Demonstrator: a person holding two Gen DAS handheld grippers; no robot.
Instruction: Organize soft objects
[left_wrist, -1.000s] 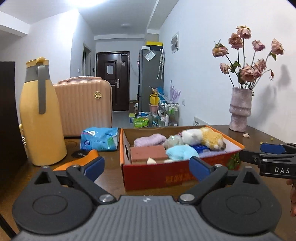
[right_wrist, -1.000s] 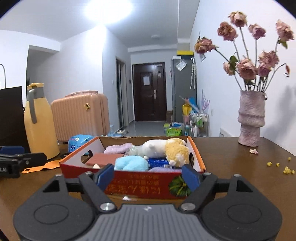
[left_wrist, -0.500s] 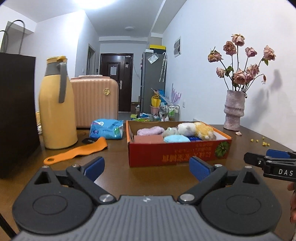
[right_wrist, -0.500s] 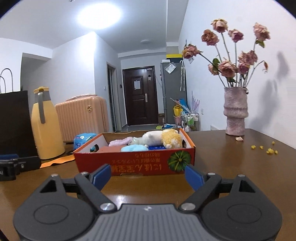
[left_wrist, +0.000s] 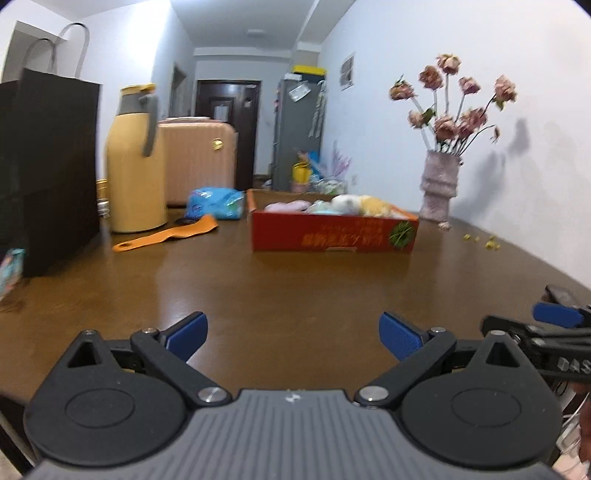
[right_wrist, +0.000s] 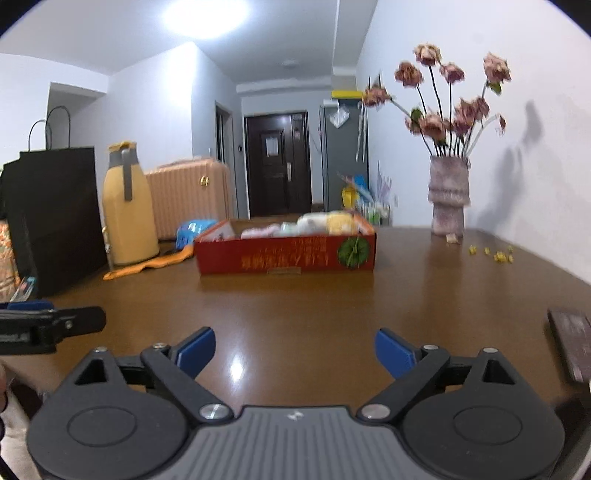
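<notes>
A red cardboard box (left_wrist: 334, 235) sits far back on the brown table, also in the right wrist view (right_wrist: 286, 254). It holds several soft objects: a pink one (left_wrist: 286, 206), a white plush (left_wrist: 345, 203) and a yellow plush (left_wrist: 376, 206). My left gripper (left_wrist: 293, 334) is open and empty, low over the table's near part, far from the box. My right gripper (right_wrist: 295, 350) is open and empty too, beside the left one. Each gripper shows at the edge of the other's view.
A yellow thermos (left_wrist: 135, 162), a black paper bag (left_wrist: 48, 166), an orange strap (left_wrist: 166, 232) and a blue packet (left_wrist: 214, 203) stand left of the box. A vase of dried roses (left_wrist: 439, 184) stands at the right by the wall. A dark flat object (right_wrist: 570, 343) lies near right.
Both grippers have pulled back from the box toward the table's near edge. The box now looks smaller and farther. Both stayed open and empty.
</notes>
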